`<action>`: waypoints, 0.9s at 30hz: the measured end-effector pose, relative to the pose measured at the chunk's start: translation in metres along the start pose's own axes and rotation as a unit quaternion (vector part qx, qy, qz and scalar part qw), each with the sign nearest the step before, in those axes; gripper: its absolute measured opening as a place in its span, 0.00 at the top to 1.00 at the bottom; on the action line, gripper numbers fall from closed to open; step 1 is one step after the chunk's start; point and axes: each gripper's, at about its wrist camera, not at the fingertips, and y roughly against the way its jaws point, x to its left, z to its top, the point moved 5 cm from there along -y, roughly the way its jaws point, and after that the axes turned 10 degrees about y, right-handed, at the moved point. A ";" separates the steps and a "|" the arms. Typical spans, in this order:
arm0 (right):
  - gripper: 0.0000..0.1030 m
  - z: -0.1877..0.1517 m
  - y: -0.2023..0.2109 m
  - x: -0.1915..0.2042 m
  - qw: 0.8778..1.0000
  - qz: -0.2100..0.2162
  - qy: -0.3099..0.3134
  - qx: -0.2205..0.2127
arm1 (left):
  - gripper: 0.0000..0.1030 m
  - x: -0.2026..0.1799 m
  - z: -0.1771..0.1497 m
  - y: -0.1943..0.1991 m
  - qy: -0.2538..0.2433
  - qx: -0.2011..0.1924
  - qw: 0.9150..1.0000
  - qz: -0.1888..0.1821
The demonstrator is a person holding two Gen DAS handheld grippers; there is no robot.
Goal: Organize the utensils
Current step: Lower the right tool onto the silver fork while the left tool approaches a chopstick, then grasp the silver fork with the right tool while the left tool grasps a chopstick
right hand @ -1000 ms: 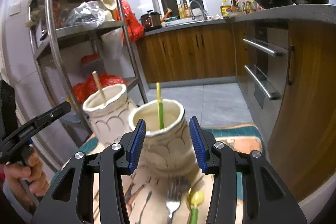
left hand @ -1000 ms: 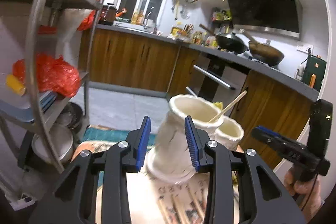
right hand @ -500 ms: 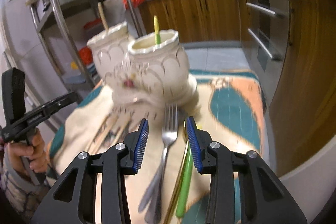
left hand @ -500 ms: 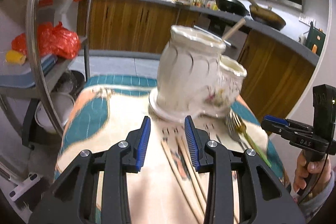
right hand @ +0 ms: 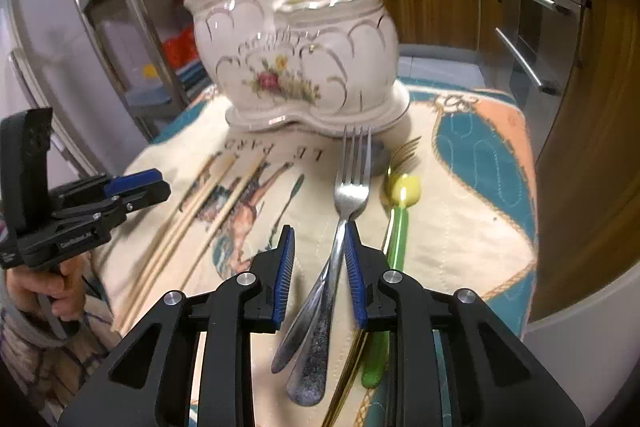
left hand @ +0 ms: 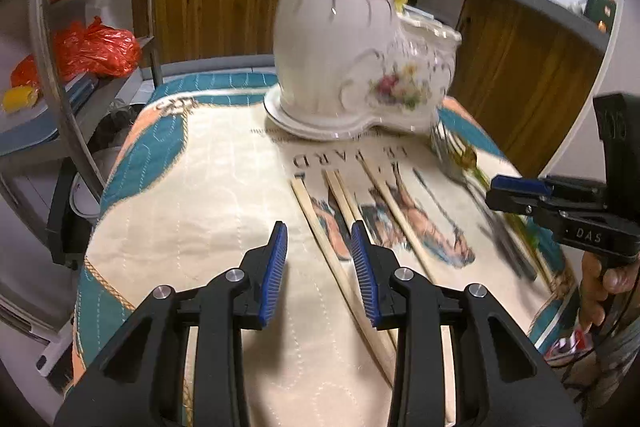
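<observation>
A white ceramic two-pot holder (left hand: pixel 340 47) (right hand: pixel 296 55) stands at the far side of the cloth. Its taller pot holds one chopstick, its lower pot a yellow-green utensil. Several wooden chopsticks (left hand: pixel 384 195) (right hand: pixel 200 211) lie on the cloth. My left gripper (left hand: pixel 318 231) hovers open over the nearest chopstick, pads apart from it. A steel fork (right hand: pixel 352 183) lies beside a yellow-green spoon (right hand: pixel 404 189) and a gold fork (right hand: pixel 404 151). My right gripper (right hand: pixel 319 231) is closing with the steel fork's handle between its jaws, close to the right pad, not pinched.
A patterned cloth (left hand: pixel 200 187) covers the small table, which drops off at its rounded edges. A metal shelf rack (left hand: pixel 44 27) with red bags (left hand: pixel 96 47) stands left. Wooden cabinets and an oven (right hand: pixel 532 39) lie beyond. A hand (left hand: pixel 600 275) holds the other gripper (left hand: pixel 516 187).
Both grippers have tipped downward and sunk toward the cloth, from level with the holder's rims to just above the utensils. The right jaws have narrowed around the fork handle.
</observation>
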 end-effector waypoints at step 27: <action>0.94 -0.004 -0.007 0.024 0.997 -0.027 0.041 0.061 | 0.91 0.012 -0.009 -0.003 -0.071 0.065 0.994 0.045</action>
